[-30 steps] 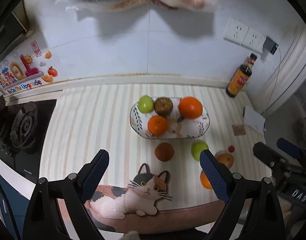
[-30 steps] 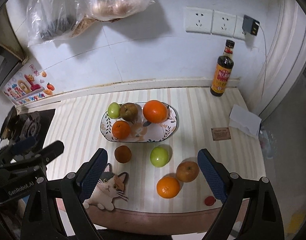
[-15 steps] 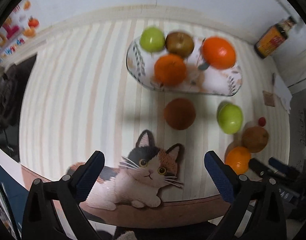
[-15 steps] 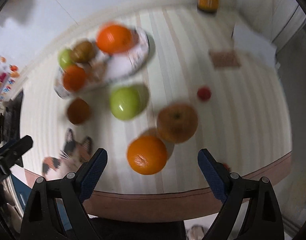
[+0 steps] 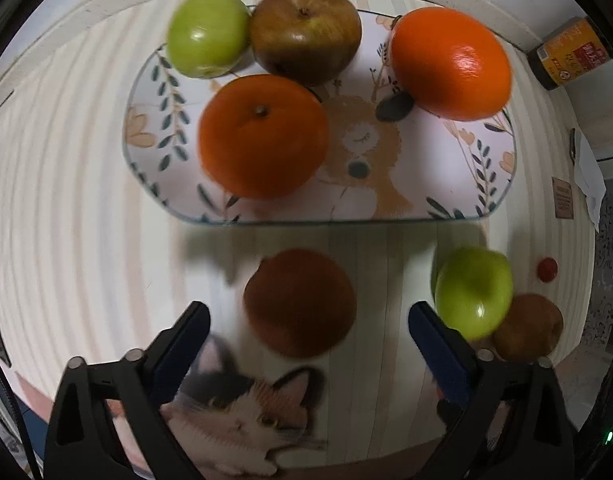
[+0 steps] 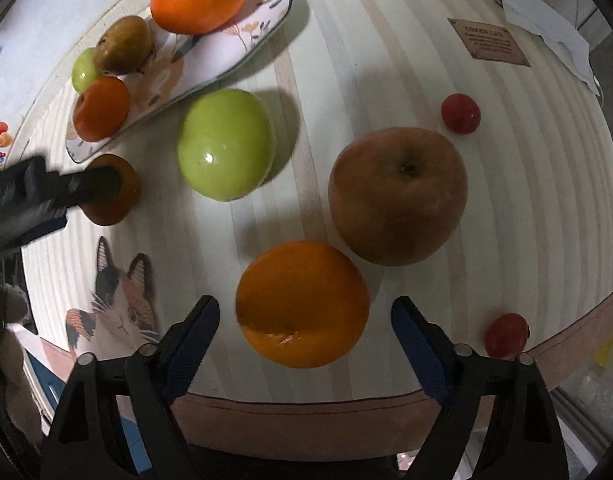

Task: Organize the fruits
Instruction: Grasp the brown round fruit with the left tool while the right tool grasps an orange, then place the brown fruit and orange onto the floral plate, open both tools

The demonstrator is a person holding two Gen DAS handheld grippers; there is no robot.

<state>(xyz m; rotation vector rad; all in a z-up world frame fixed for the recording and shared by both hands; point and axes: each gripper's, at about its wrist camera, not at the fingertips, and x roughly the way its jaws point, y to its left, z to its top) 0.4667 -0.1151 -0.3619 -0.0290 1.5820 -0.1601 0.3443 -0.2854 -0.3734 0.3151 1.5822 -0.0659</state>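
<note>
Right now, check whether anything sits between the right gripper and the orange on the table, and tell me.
Nothing visible does. The right gripper has just been closing, and the orange lies between its fingers with a gap on both sides. The brown apple touches the orange at the far side, outside the jaws.

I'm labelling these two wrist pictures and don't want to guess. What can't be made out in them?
- Brown fruit between the left tongs: blurred in the left view; in the right view those tongs cover part of it.
- Card print: too small, right view.
- Bottle: cut off by the lens edge, left view.
- Orange: contact with the right tongs is unclear.
</note>
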